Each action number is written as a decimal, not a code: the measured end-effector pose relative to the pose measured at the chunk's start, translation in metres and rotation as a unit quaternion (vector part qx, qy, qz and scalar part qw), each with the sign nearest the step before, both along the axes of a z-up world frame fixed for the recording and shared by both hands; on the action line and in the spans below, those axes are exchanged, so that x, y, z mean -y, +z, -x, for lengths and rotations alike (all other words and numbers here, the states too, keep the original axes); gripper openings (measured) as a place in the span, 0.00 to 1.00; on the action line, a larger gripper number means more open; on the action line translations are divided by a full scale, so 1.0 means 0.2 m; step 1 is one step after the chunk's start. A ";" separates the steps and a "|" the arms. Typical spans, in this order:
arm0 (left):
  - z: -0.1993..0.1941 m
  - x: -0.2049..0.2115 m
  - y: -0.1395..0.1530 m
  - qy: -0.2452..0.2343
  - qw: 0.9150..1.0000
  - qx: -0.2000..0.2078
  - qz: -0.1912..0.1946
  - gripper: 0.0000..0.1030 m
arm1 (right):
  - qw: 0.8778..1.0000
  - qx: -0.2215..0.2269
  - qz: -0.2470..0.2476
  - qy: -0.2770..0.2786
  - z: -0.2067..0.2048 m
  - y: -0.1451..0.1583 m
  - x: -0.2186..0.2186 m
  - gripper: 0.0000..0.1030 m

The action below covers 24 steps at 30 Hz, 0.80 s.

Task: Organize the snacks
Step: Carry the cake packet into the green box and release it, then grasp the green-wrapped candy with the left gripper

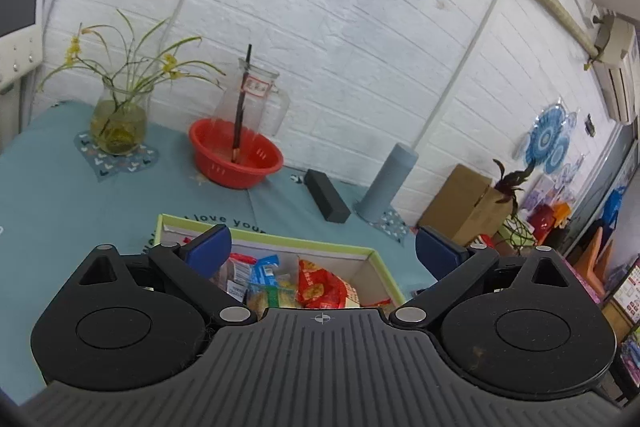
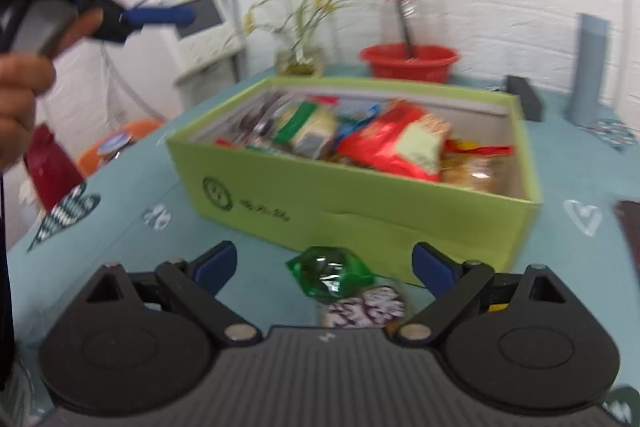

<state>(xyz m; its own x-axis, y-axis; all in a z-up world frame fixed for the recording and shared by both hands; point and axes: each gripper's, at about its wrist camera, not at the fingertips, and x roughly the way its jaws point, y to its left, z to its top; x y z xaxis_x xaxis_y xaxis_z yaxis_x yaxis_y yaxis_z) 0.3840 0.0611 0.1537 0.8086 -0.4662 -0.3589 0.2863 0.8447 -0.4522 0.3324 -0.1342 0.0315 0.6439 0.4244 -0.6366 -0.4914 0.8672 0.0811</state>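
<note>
Tabletop [image 2: 120, 267] with blue-green cloth carries all. Green box [image 2: 360, 211] stands in middle, open, full of snacks [image 2: 396, 143]: red packet, yellow packet with green stripe, blue packets. Red basket [image 1: 236, 155] and plant jar [image 1: 118, 123] behind box, near white wall. My left gripper [image 1: 322, 247] above box, wide open, holds nothing. My right gripper [image 2: 324, 263] low before box, wide open, empty. Green wrapped candy [image 2: 330, 273] lies on tabletop between its fingers, untouched, just beside box front. Brown-white snack [image 2: 364, 307] touches candy.
</note>
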 end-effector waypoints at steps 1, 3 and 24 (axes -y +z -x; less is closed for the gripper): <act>0.01 0.00 0.01 -0.003 1.000 0.003 0.001 0.86 | 1.000 -0.010 0.008 0.004 -0.02 -0.03 -0.02 0.91; 0.02 -0.02 0.01 -0.001 1.000 0.008 0.003 0.86 | 1.000 -0.015 0.018 0.017 -0.04 -0.07 -0.08 0.91; 0.25 0.00 -0.11 -0.029 0.996 -0.033 -0.083 0.87 | 0.998 -0.014 -0.047 0.037 0.37 -0.08 -0.24 0.91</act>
<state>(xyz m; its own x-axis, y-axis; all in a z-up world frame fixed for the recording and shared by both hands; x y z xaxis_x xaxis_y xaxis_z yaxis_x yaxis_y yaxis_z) 0.3349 0.0603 0.1312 0.7546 -0.4410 -0.4859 0.3111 0.8924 -0.3269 0.2585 -0.0866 0.0159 0.5913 0.5294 -0.6083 -0.5508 0.8161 0.1749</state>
